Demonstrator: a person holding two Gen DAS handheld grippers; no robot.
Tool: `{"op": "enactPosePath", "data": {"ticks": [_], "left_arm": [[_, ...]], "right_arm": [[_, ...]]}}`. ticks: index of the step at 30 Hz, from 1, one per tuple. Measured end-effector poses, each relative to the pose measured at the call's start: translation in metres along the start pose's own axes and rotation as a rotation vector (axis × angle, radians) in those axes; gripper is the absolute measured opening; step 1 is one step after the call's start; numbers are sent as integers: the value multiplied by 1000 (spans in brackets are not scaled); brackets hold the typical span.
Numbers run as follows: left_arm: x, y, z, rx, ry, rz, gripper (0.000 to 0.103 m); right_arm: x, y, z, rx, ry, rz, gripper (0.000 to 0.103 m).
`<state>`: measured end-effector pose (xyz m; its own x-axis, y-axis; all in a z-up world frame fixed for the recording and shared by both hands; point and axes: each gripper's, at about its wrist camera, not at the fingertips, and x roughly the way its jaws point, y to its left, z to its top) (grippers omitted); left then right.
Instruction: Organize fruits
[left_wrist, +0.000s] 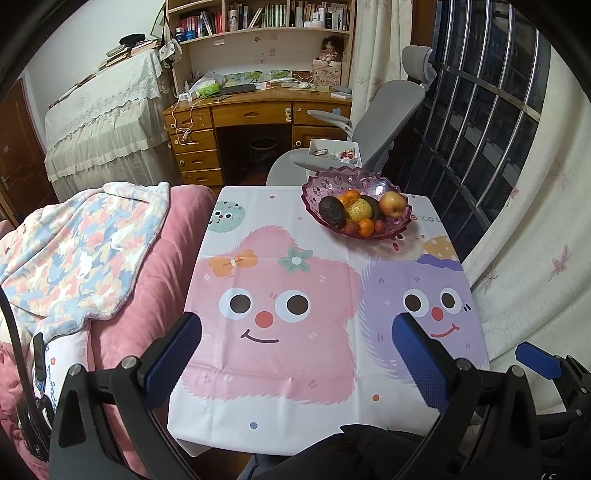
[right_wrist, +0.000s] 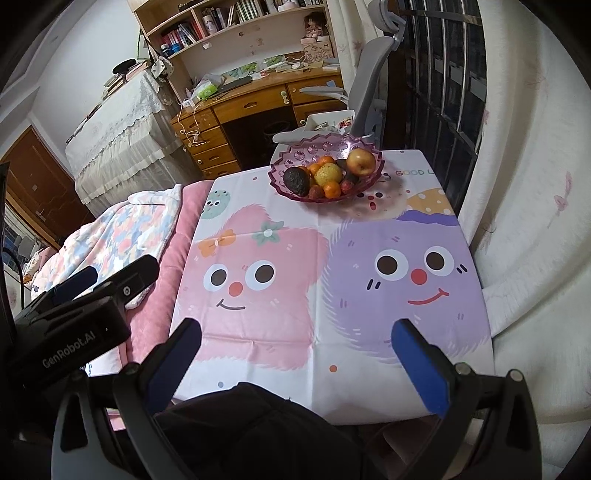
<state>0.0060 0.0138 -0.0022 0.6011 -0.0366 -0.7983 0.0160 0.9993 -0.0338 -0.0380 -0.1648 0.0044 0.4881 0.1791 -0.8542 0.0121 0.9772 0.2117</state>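
A purple glass bowl (left_wrist: 321, 186) stands at the far right of the table (left_wrist: 280, 413) and shows in the right wrist view (right_wrist: 284, 162) too. It holds an apple (left_wrist: 393, 204), a dark avocado (left_wrist: 331, 211), a yellow fruit (left_wrist: 359, 209), small oranges (left_wrist: 366, 227) and strawberries (left_wrist: 351, 227). My left gripper (left_wrist: 295, 328) is open and empty above the table's near edge. My right gripper (right_wrist: 295, 334) is open and empty, also at the near edge. Both are far from the bowl.
A cartoon tablecloth (right_wrist: 280, 266) covers the table. A pink bed with a patterned blanket (left_wrist: 74, 251) lies along the left. A grey chair (left_wrist: 373, 122) stands behind the table, a barred window (left_wrist: 480, 110) and curtain at the right. A dark bag (right_wrist: 258, 432) lies at the front edge.
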Motion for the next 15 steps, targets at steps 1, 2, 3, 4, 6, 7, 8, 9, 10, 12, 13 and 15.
{"op": "enactPosePath", "data": {"ticks": [1,2,3,4,6,7,8,9,10,12,13,15], "left_arm": [[0,0,0,0,0,0,103],[1,0,-1,-1,-1,1,103],[1,0,-1,-4,-1,3,103],[1,0,-1,-3,-1,3,103],[1,0,-1,-3,-1,2,103],[1,0,-1,-2,-1,3,103],[1,1,-1,-2,-1,2,103],[1,1,-1,-2,-1,2,103],[1,1,-1,-2,0,3,103],[2,1,-1,-3,0,4,102],[1,1,0,-1,0,3,103],[2,1,0,-2,-1,4,103]], "right_arm": [[0,0,0,0,0,1,103],[0,0,0,0,0,1,103],[0,0,0,0,-1,0,103],[1,0,0,0,0,2,103],[1,0,0,0,1,2,103],[1,0,0,0,0,2,103],[1,0,0,-1,0,2,103],[1,0,0,-1,0,3,103],[2,-1,0,-1,0,4,103],[1,0,0,0,1,2,103],[1,0,0,0,1,2,103],[0,0,0,1,1,3,103]]}}
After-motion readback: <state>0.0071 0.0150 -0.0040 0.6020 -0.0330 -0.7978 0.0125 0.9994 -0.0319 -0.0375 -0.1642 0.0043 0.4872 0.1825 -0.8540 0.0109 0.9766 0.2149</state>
